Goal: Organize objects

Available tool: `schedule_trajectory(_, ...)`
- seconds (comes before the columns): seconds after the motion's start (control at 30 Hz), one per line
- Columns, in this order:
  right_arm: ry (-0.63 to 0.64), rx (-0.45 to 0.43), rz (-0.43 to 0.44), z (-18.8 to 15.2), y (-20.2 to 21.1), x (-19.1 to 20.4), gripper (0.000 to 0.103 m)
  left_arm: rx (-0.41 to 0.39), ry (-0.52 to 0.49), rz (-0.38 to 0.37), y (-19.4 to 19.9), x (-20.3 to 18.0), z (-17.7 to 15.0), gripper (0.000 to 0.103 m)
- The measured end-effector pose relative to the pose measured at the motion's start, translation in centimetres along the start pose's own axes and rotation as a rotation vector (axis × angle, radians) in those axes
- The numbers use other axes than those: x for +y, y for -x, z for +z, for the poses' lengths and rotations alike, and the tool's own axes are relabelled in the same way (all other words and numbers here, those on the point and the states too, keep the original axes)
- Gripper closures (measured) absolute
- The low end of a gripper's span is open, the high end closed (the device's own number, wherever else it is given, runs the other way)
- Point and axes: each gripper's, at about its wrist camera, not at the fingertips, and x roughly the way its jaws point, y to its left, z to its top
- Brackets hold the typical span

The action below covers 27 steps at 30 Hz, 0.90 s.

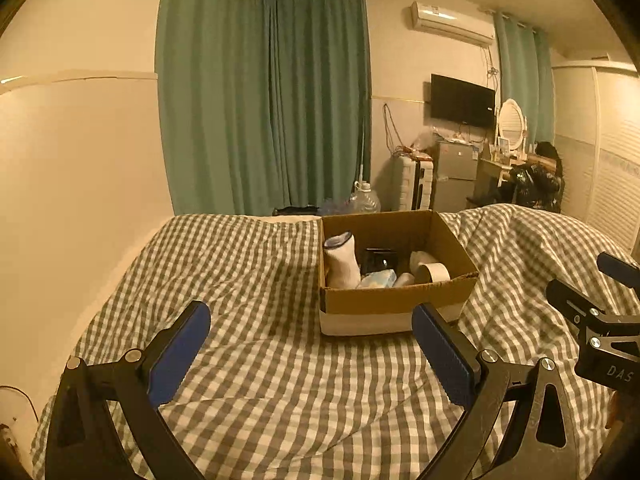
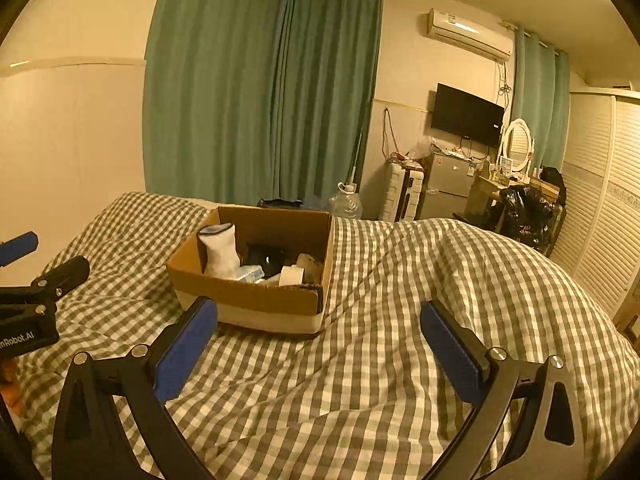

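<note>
Both grippers, left [image 1: 310, 346] and right [image 2: 318, 344], are wide open and empty. Box [image 1: 394, 300] at far centre of bed [image 1: 260, 380] holds sock [image 1: 342, 262], tape [image 1: 434, 272]; nothing loose visible, task appears nearly complete

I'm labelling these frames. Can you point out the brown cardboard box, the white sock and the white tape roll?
Brown cardboard box [image 1: 394, 300]: left wrist view, front wall.
White sock [image 1: 342, 260]: left wrist view, mid-body.
White tape roll [image 2: 291, 275]: right wrist view, outer side.
</note>
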Motion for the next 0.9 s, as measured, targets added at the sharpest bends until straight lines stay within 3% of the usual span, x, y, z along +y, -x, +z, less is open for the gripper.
schedule_trajectory(0.9, 0.002, 0.009, -0.002, -0.64, -0.52, 0.39, 0.001, 0.007, -0.026, -0.029, 0.34, -0.98, 0.0, 0.0)
